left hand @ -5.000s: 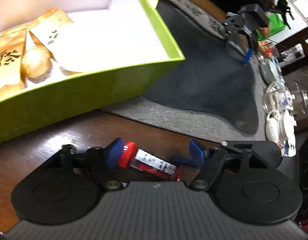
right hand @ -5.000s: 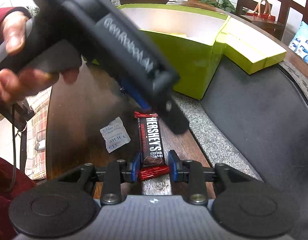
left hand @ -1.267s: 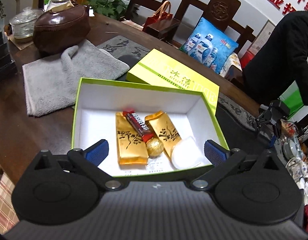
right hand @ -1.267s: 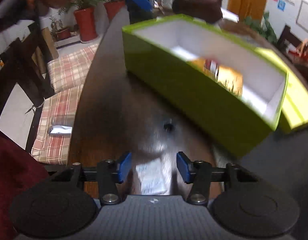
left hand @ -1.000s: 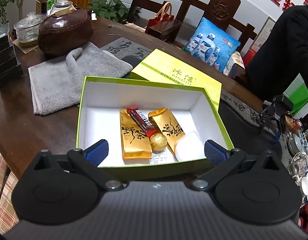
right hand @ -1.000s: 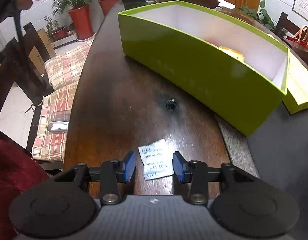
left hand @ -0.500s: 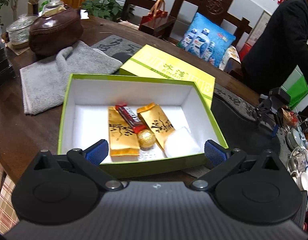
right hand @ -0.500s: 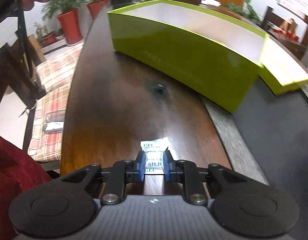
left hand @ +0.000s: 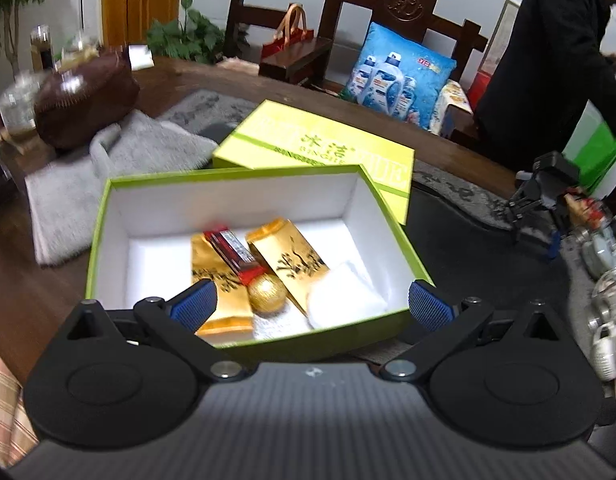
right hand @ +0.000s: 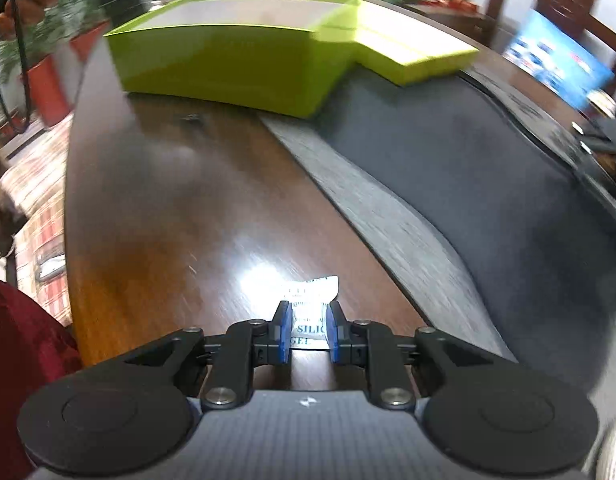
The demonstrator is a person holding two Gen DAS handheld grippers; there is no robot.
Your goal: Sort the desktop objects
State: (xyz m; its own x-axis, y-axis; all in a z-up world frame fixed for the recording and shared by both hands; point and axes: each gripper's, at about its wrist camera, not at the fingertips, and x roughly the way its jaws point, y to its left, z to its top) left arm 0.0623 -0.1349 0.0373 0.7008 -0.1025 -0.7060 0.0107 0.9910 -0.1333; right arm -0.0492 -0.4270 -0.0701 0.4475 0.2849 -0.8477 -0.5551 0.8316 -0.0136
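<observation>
- Step in hand, as we judge it: pickup of the silica gel sachet [right hand: 310, 312]; the right tongs [right hand: 308, 332] are clamped on its near end, with the sachet lying low over the surface [right hand: 167, 208], contact with the wood not discernible
- The sachet is a flat, white, pliable paper packet with blue print; we expect it to flex and droop when lifted
- The surface is dark polished wood with strong glare; a grey, matte, woven mat [right hand: 448, 184] lies just to the right
- Next move, in our judgement: raise the sachet, carry it over the near wall of the green box [right hand: 227, 60], then release
- The left tongs [left hand: 310, 306] stand wide apart, empty, above the box [left hand: 107, 216]
- Box: rigid card, green outside, white inside, rectangular; it holds gold foil packets [left hand: 295, 260], a red chocolate bar [left hand: 231, 248], a gold foil ball [left hand: 267, 294] and a white pad [left hand: 344, 296]
- The lid [left hand: 308, 144] lies beyond, touching the box
</observation>
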